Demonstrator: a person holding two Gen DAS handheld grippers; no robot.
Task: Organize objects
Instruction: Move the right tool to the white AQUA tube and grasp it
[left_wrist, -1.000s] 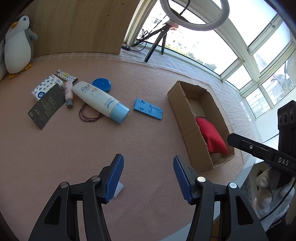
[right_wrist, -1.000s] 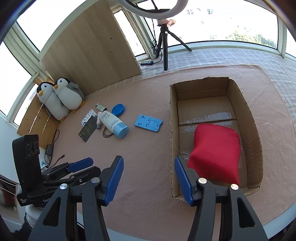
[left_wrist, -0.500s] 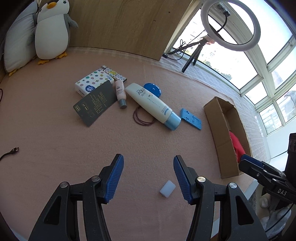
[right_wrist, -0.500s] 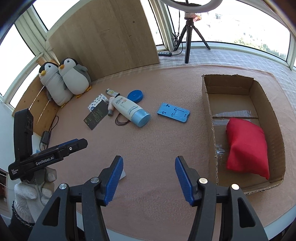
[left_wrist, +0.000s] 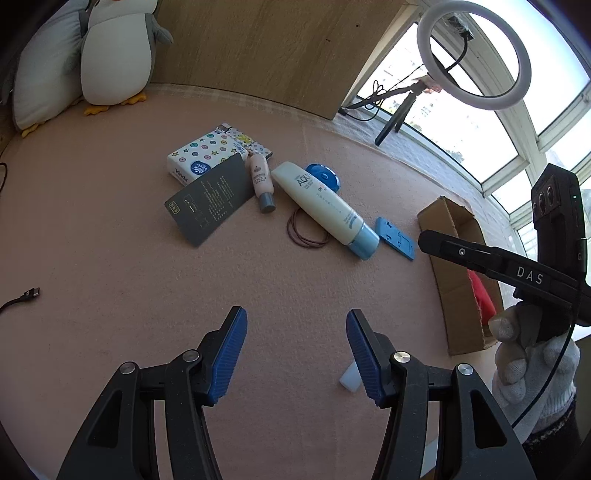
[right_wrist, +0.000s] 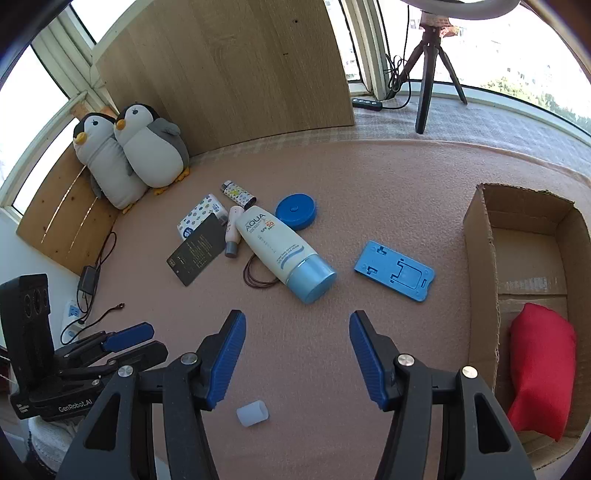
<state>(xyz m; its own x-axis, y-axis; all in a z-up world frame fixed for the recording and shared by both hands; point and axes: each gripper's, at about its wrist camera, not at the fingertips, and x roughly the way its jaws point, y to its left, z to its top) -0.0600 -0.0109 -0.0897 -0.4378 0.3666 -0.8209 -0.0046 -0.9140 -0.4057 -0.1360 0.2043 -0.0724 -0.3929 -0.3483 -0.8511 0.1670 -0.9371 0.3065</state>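
Loose items lie on the pink mat: a white sunscreen tube with a blue cap (right_wrist: 282, 254), a blue phone stand (right_wrist: 394, 271), a round blue lid (right_wrist: 296, 211), a small pink bottle (right_wrist: 233, 231), a dark card (right_wrist: 197, 253), a dotted tissue pack (right_wrist: 201, 219), a brown hair band (right_wrist: 258, 277) and a small white cap (right_wrist: 252, 413). A cardboard box (right_wrist: 480, 236) at right holds a red pouch (right_wrist: 541, 369). My right gripper (right_wrist: 297, 358) hangs open and empty above the mat near the white cap. My left gripper (left_wrist: 296, 356) is open and empty too, the cap (left_wrist: 351, 376) beside its right finger.
Two plush penguins (right_wrist: 136, 155) lean against a wooden board at the back left. A ring light on a tripod (left_wrist: 472, 55) stands by the window. Cables and a power strip (right_wrist: 74, 314) lie off the mat's left edge. A gloved hand (left_wrist: 528, 354) holds the right gripper.
Both grippers have swung left, away from the box and toward the cluster of items. The box has slid toward the right edge of both views. Jaw openings look unchanged.
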